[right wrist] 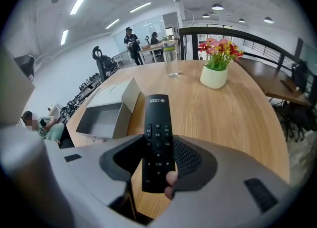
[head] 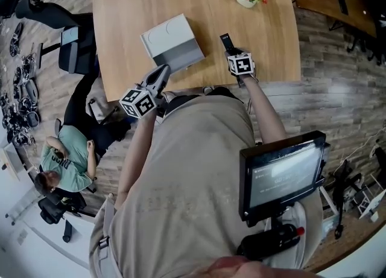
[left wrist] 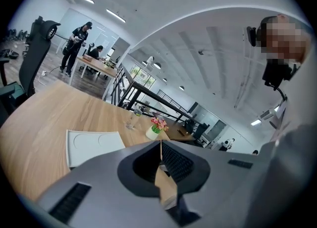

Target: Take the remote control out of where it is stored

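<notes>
An open-plan office with a long, light wooden table [head: 120,23]; on it sits an open pale-grey cardboard box [head: 172,44], its inside bare in the right gripper view. The slim black plastic remote control [right wrist: 157,138] is already out of it, held over the table just right of the box. The right gripper [right wrist: 157,165] has its jaws partly closed on the remote's lower half, button face up. The left gripper [left wrist: 161,165], at the box's near corner, has its jaws pressed together on nothing.

The remote looks light and rigid, with smooth, probably slick sides, so a flat pinch across its narrow width near the middle should keep it from pivoting; the present hold sits low, leaving the logo end overhanging.

Its long axis runs along the gripper's own line, logo end pointing away from the person, toward the clear drinking glass [right wrist: 171,56] and white pot of pink flowers [right wrist: 214,76] beyond the box.
</notes>
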Available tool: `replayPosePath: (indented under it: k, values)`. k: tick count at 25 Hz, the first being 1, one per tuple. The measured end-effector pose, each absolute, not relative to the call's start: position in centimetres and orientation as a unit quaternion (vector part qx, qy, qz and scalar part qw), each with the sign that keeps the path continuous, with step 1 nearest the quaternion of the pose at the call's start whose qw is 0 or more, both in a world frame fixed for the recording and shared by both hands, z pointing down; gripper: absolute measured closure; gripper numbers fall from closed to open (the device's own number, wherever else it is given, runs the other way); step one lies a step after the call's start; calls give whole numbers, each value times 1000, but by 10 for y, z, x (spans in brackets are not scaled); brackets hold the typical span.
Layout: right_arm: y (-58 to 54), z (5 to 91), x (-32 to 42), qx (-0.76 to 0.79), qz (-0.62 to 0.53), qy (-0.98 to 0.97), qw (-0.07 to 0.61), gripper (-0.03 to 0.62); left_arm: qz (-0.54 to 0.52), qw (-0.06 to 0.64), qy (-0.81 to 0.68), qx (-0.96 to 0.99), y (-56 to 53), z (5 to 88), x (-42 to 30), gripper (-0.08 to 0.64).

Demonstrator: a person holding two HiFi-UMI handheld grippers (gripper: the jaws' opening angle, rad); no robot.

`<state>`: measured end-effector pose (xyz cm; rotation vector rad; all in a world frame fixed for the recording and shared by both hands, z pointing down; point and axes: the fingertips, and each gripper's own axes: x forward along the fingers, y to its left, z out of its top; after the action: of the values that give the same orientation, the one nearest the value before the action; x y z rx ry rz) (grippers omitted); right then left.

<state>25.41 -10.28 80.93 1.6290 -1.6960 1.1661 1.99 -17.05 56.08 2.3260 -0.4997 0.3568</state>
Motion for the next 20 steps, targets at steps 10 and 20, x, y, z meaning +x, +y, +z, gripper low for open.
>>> replayPosePath:
  k: [10,20]
  values:
    - [-110,860,258,580,467,-600,294,403,131,365,-219,895,-184,569,20,554]
    - [-108,888,257,564,471,-589,336,403,124,362,-244,891,-194,563,8,554]
